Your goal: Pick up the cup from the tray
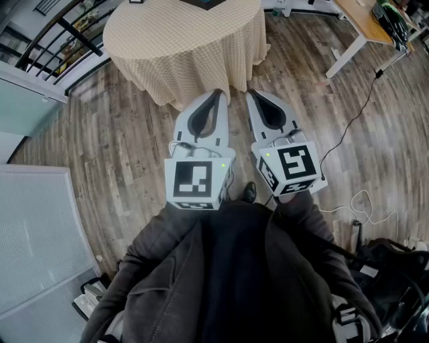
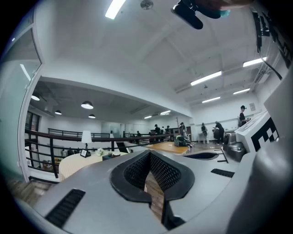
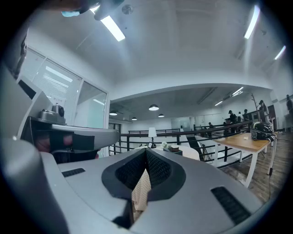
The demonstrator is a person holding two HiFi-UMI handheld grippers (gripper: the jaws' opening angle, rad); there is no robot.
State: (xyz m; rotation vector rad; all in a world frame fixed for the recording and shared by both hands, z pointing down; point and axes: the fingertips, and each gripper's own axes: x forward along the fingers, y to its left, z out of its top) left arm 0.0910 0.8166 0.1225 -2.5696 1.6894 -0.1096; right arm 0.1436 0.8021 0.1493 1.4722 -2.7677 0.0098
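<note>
Both grippers are held side by side at waist height above the wooden floor. They point toward a round table (image 1: pixel 181 40) draped in a beige checked cloth. My left gripper (image 1: pixel 218 94) has its jaws together with nothing between them. My right gripper (image 1: pixel 253 95) is likewise shut and empty. In the left gripper view the closed tips (image 2: pixel 149 154) frame only floor. In the right gripper view the closed tips (image 3: pixel 146 151) frame the tablecloth. A dark tray-like edge (image 1: pixel 208 3) shows at the table's far side. Small items (image 3: pixel 173 148) sit on the table (image 3: pixel 190 153); I cannot make out a cup.
A black railing (image 1: pixel 60 33) runs behind the table at the left, with a glass partition (image 1: pixel 33 221) nearer me. A wooden desk (image 1: pixel 365 20) stands at the upper right. Cables (image 1: pixel 362 201) trail over the floor, and bags (image 1: pixel 395 268) lie at the lower right. A small lamp (image 3: pixel 152 133) stands on the table.
</note>
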